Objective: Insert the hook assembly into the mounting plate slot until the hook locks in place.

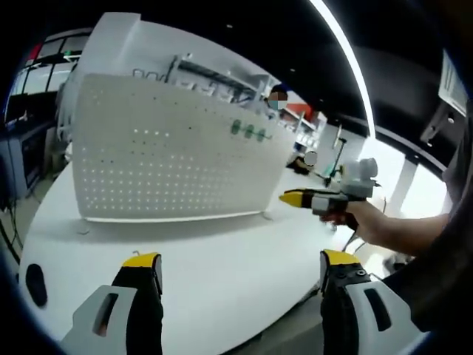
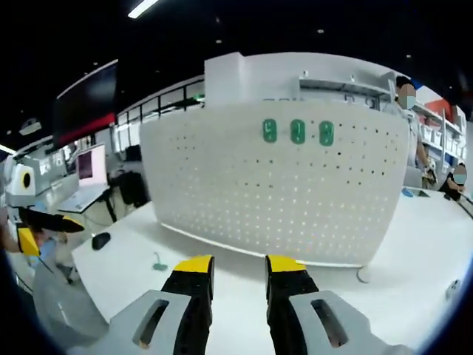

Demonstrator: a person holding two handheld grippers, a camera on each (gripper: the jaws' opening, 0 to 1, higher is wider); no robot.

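1. The pegboard (image 2: 281,185) stands upright on the white table (image 2: 414,251), facing both grippers. Three green hooks (image 2: 297,132) sit in a row in its upper part; in the left gripper view they show at the board's upper right (image 1: 249,132).

2. A small green piece (image 2: 159,264) lies on the table just in front of the board's left end. It may be a loose hook, but it is too small to tell.

3. The left gripper (image 1: 240,262) has its jaws spread wide with nothing between them, hanging over the near table edge, well apart from the board.

4. The right gripper (image 2: 239,262) has its jaws narrow, a small gap between the yellow tips, also empty. Seen from the left gripper view (image 1: 292,198), it is held in a hand (image 1: 369,222) off the board's right end.

5. Judgement: no hook is in hand, so the insertion has not begun.

6. Risks: the board stands free, so a push on a hook could tip or slide it unless the other gripper steadies it. A hook gripped askew could miss its slot or sit without locking. The small piece could skid across the smooth table.
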